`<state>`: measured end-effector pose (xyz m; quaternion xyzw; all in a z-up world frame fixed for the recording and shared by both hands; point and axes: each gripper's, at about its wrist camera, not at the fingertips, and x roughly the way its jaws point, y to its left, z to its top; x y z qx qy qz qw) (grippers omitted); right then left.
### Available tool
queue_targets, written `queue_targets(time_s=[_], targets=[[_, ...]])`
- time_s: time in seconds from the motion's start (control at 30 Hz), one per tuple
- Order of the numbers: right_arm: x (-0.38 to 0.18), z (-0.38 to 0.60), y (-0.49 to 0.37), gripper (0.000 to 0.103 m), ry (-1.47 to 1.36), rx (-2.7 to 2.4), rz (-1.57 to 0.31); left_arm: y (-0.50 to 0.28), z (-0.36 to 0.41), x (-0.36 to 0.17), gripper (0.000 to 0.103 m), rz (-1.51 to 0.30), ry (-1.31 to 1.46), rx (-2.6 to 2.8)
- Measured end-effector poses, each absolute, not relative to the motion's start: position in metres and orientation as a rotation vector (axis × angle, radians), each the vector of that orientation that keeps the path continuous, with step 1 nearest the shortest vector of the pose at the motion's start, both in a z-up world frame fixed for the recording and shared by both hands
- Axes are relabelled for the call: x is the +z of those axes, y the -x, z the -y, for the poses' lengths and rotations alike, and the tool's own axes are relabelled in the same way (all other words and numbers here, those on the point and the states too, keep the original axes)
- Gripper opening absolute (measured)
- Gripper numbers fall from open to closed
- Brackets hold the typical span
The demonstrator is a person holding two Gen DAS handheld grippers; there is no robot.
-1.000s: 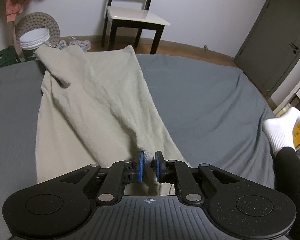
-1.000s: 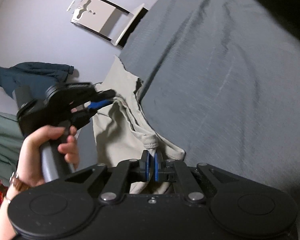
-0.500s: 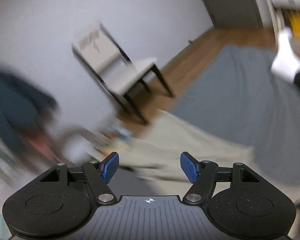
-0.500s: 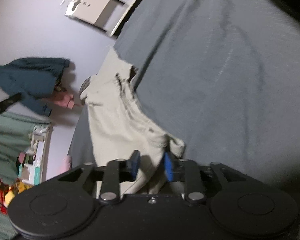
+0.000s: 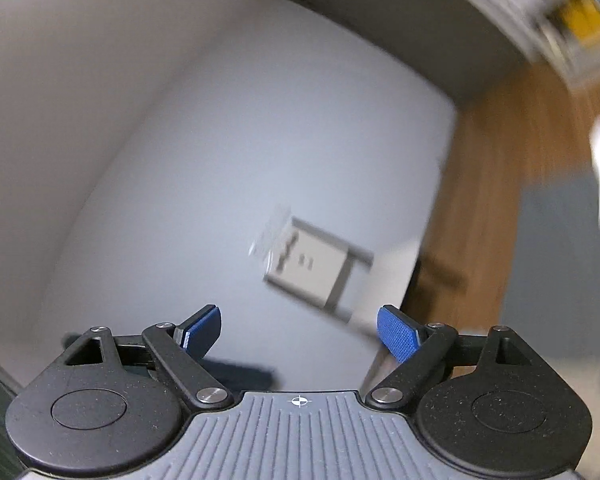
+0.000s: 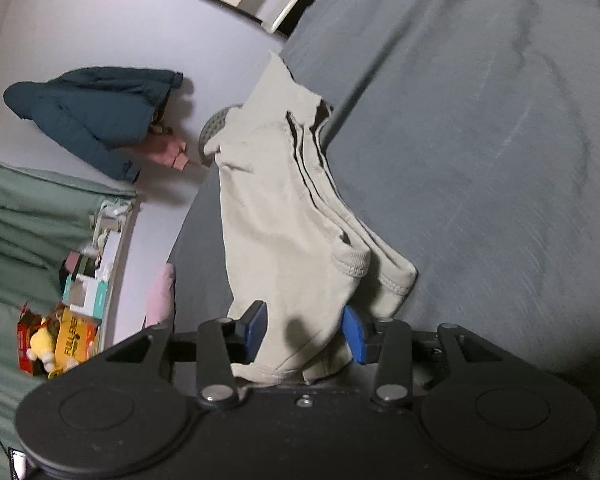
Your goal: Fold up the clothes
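Two claws spread wide, nothing gripped: right gripper [image 6: 304, 330] straddles loose cloth, left gripper [image 5: 300, 334] is pointed at a blurred wall. Beige trousers [image 6: 284, 200] lie layered on grey bedsheet [image 6: 479, 140]. Judged soft, light, limp; best pinched at stitched hem

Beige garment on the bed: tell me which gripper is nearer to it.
Right. The right gripper sits at the beige garment, open jaws straddling its folded end on the grey bed. The left gripper points at a wall and chair, no garment in view.
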<state>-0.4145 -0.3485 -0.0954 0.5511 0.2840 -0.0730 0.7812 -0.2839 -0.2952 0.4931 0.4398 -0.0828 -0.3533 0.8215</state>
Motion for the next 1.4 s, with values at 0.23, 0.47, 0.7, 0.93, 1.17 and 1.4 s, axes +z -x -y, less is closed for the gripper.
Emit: queue_targets(time_s=[0.23, 0.47, 0.7, 0.93, 1.17, 1.4], targets=[[-0.104, 0.347, 0.417, 0.041, -1.330, -0.097, -0.597, 0.264, 0.312, 0.429, 0.087, -0.090, -0.664, -1.005], [-0.113, 0.349, 0.419, 0.025, -1.331, -0.125, -0.566, 0.181, 0.250, 0.203, 0.087, -0.566, -0.476, -0.967], [-0.115, 0.352, 0.423, 0.009, -1.410, -0.141, -0.488, 0.160, 0.132, 0.136, 0.087, -0.565, -0.545, -0.749], [-0.116, 0.353, 0.421, 0.008, -1.407, -0.174, -0.506, 0.167, 0.122, 0.166, 0.087, -0.418, -0.808, -0.671], [-0.116, 0.353, 0.418, 0.022, -1.339, -0.224, -0.593, 0.196, 0.174, 0.074, 0.087, -0.648, -0.627, -1.049], [-0.103, 0.356, 0.416, 0.034, -1.286, -0.213, -0.639, 0.181, 0.203, 0.025, 0.087, -0.817, -0.354, -1.120]])
